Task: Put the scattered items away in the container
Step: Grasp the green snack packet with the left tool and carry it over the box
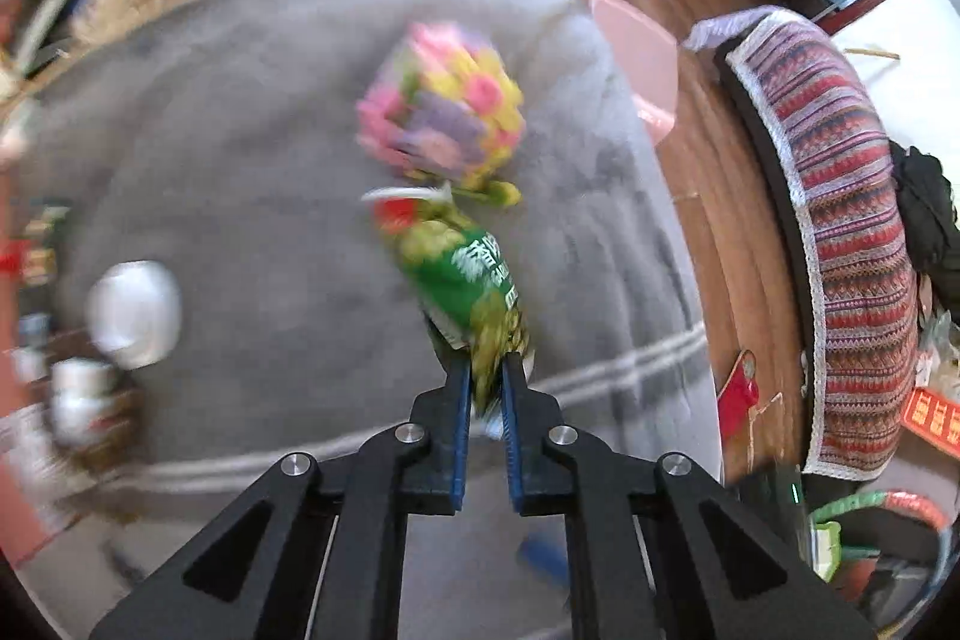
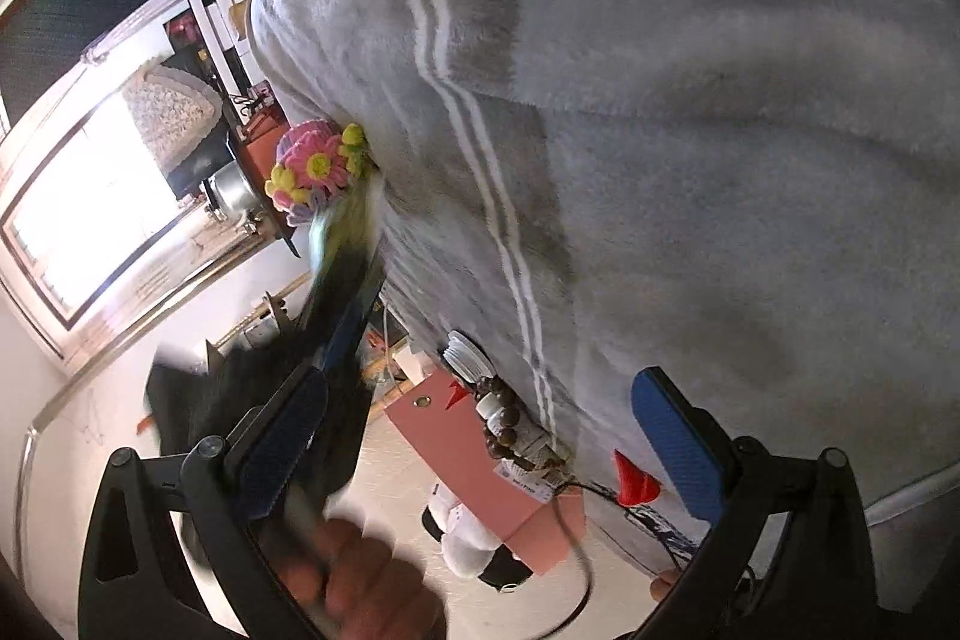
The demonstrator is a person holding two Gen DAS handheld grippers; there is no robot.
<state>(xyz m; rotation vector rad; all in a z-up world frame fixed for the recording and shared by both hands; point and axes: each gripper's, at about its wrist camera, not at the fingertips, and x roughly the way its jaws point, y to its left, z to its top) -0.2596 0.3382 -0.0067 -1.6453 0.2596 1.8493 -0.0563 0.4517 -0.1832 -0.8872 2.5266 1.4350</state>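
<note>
While container not identifiable in either view, progress reads early. Left to right on grey blanket [image 1: 240,172]: white bowl [image 1: 135,313] loose at left edge; crochet flower bouquet [image 1: 441,112] mid-blanket, untouched; green snack packet [image 1: 465,292] just below it, left gripper [image 1: 486,370] clamped on its lower end. Right gripper [image 2: 480,442] wide open, empty. Nothing stowed yet.

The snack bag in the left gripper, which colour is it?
Mostly green snack bag, clearest in the left wrist view.
</note>
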